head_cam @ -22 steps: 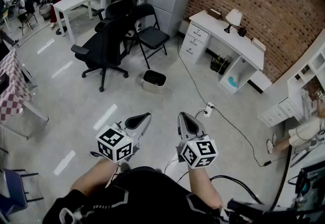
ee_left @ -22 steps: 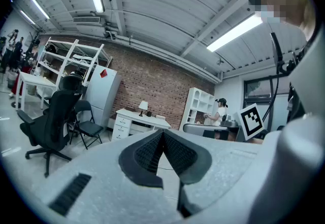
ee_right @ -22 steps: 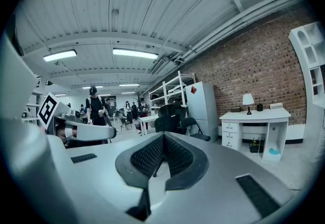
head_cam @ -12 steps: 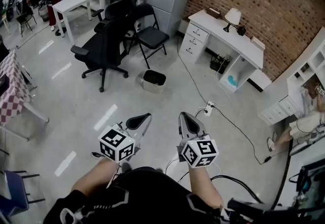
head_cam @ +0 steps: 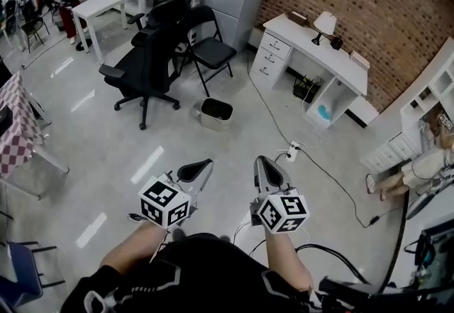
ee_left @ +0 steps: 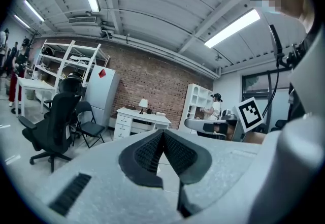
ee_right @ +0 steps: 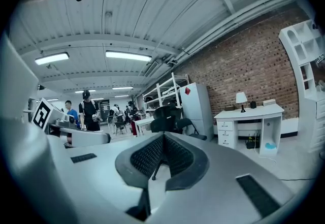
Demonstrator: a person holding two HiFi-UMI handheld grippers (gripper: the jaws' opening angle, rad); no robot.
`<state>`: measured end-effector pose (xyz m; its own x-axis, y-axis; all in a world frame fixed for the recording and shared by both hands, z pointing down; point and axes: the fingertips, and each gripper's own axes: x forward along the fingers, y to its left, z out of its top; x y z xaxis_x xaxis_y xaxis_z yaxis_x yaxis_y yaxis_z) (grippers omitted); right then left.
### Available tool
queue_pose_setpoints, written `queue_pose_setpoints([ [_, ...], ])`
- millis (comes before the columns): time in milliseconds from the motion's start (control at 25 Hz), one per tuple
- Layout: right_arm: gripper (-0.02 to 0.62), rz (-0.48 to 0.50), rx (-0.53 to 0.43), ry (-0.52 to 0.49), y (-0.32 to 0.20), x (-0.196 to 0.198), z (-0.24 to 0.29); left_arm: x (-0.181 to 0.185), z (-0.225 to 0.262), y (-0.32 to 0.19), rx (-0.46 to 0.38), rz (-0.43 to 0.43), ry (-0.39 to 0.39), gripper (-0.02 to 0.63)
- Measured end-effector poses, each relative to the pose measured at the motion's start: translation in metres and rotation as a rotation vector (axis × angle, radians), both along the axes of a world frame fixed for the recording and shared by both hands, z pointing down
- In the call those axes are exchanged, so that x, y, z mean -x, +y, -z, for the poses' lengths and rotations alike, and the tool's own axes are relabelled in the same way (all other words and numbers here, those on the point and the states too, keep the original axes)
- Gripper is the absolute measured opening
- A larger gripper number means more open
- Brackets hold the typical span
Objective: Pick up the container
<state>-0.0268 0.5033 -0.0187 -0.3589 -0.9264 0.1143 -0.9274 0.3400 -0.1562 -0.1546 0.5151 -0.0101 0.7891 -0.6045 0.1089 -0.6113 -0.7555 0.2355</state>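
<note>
A small pale bin [head_cam: 215, 112] with a dark inside stands on the grey floor beside the black office chairs, well ahead of both grippers. My left gripper [head_cam: 196, 170] and right gripper [head_cam: 266, 171] are held side by side at waist height, pointing forward, about level with each other. In the left gripper view the left gripper [ee_left: 163, 134] has its ribbed pads pressed together with nothing between them. The right gripper [ee_right: 163, 137] looks the same in the right gripper view. The bin does not show in either gripper view.
Black office chairs [head_cam: 145, 63] and a folding chair [head_cam: 209, 49] stand just behind the bin. A white desk with a lamp [head_cam: 319, 49] lines the brick wall. A power strip and cable [head_cam: 292, 152] lie on the floor. A chequered table [head_cam: 18, 127] is at left, a person [head_cam: 425, 177] at right.
Both grippers have drifted slightly lower and to the right in the head view, still shut. People in the background have shifted a little.
</note>
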Motion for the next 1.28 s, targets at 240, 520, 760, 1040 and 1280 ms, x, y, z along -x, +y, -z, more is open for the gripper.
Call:
queue_pose_setpoints([
  [240, 0.008, 0.004, -0.003, 0.01, -0.003, 0.021, 0.003, 0.02, -0.003, -0.004, 0.013, -0.002, 0.005, 0.008],
  [520, 0.008, -0.011, 0.005, 0.048, -0.01, 0.049, -0.004, 0.05, -0.01, -0.01, 0.014, -0.025, 0.027, 0.008],
  [760, 0.008, -0.029, -0.007, 0.08, -0.016, 0.067, 0.001, 0.072, -0.012, -0.027, 0.016, -0.007, 0.069, 0.008],
  [1040, 0.008, -0.032, -0.01, 0.076, -0.039, 0.052, 0.004, 0.058, -0.016, -0.048, 0.027, -0.003, 0.059, 0.008],
  [1280, 0.008, 0.003, -0.001, 0.033, -0.079, 0.04, -0.006, 0.043, -0.018, -0.079, 0.03, 0.023, 0.023, 0.008],
])
